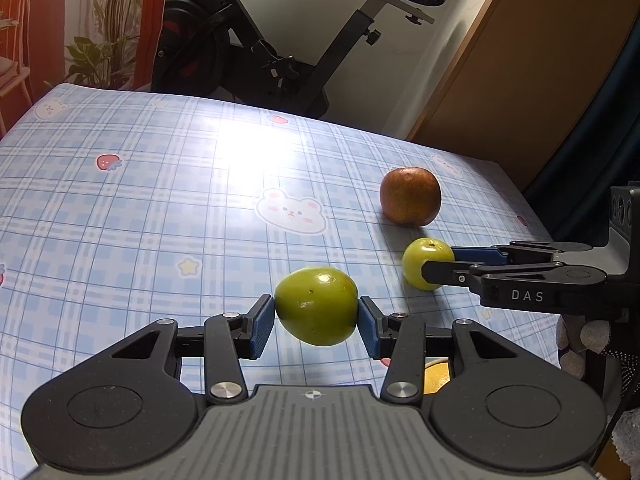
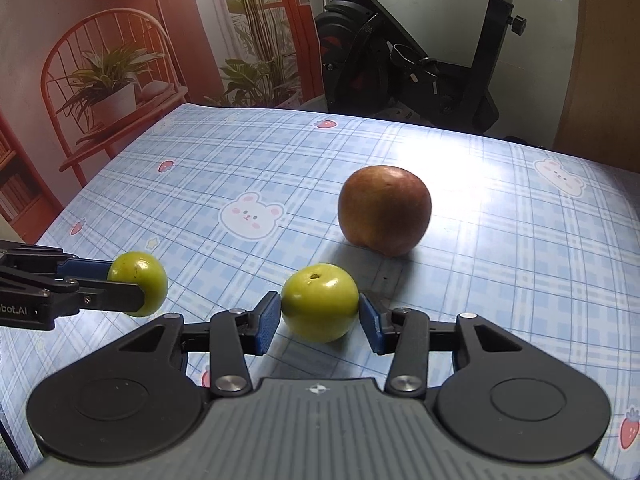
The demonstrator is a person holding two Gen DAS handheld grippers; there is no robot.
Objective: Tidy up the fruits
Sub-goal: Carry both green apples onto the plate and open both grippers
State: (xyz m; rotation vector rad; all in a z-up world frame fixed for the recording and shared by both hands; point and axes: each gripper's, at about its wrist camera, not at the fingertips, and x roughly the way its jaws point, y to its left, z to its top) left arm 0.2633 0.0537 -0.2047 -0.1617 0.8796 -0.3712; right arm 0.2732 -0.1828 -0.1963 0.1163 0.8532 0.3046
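Observation:
In the left wrist view my left gripper (image 1: 316,316) is shut on a green fruit (image 1: 316,300), both blue pads pressed to its sides. The right wrist view shows that gripper (image 2: 128,284) at the left edge, the fruit (image 2: 138,280) at its tip. My right gripper (image 2: 320,316) stands around a second, rounder green fruit (image 2: 320,300) that rests on the cloth, pads touching both sides. From the left wrist view it (image 1: 438,262) reaches in from the right, shut on that fruit (image 1: 420,254). A red-brown apple (image 1: 410,196) (image 2: 384,210) sits just beyond the right gripper.
A blue checked cloth with bears and strawberries covers the table (image 1: 140,200) (image 2: 520,260). Behind the far edge stands a black exercise bike (image 1: 256,52) (image 2: 420,72). A wooden panel (image 1: 520,80) rises at the right. Something yellow (image 1: 436,376) peeks from under my left gripper.

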